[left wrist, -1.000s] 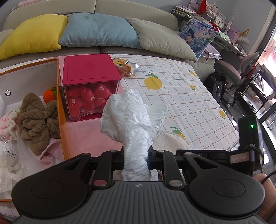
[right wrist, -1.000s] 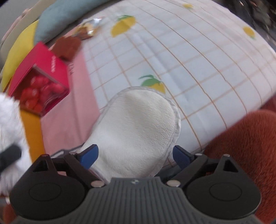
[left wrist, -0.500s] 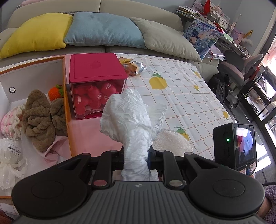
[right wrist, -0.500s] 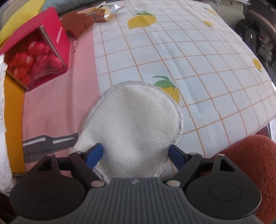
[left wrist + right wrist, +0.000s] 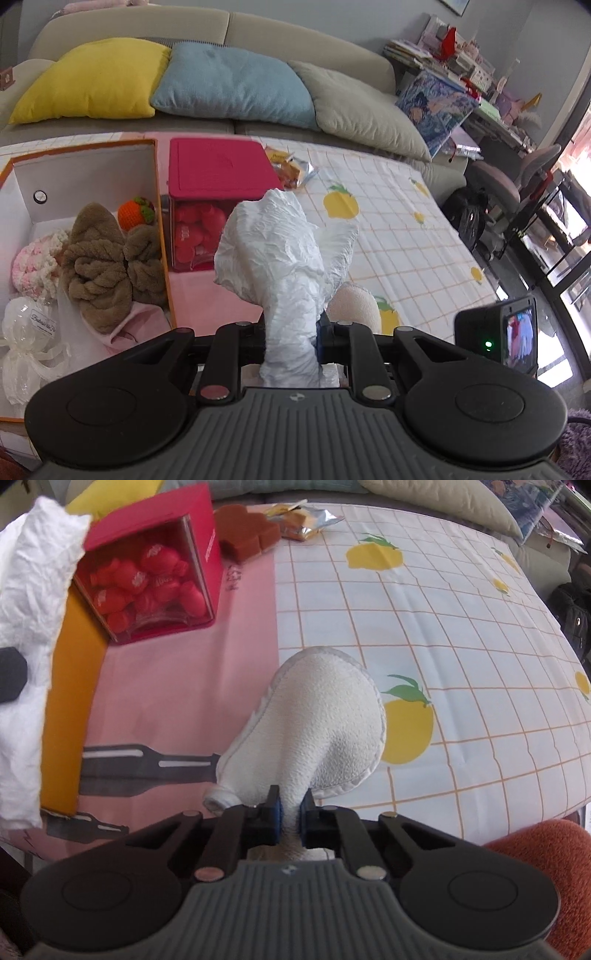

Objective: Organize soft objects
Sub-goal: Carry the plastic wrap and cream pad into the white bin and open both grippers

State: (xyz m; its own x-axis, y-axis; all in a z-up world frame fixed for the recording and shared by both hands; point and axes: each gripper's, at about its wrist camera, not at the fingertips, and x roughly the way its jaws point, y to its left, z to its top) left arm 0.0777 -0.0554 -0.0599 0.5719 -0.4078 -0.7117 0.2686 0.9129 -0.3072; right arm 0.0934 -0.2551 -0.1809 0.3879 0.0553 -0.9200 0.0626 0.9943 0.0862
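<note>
My left gripper [image 5: 291, 332] is shut on a crumpled white cloth [image 5: 280, 251] and holds it up above the table. The cloth also shows at the left edge of the right wrist view [image 5: 33, 602]. My right gripper [image 5: 290, 812] is shut on the near edge of a cream fleece pad [image 5: 321, 723], which bunches between the blue pads. The pad peeks out behind the cloth in the left wrist view [image 5: 351, 302]. An open orange box [image 5: 155, 206] at the left holds a brown plush towel [image 5: 103, 266], a pink knit piece [image 5: 33, 266] and an orange knit fruit [image 5: 135, 214].
A red-lidded clear box of red candies [image 5: 214, 177] stands beside the orange box. Brown sponge blocks [image 5: 247, 535] and snack wrappers [image 5: 306, 520] lie behind it. The lemon-print tablecloth [image 5: 443, 627] covers the table; sofa cushions [image 5: 236, 81] lie beyond. A rust-coloured cushion [image 5: 535, 849] sits at the near right.
My right gripper has shut on the cream pad's near edge; its jaws stood wide open before. My left gripper has shifted slightly with the white cloth still in it.
</note>
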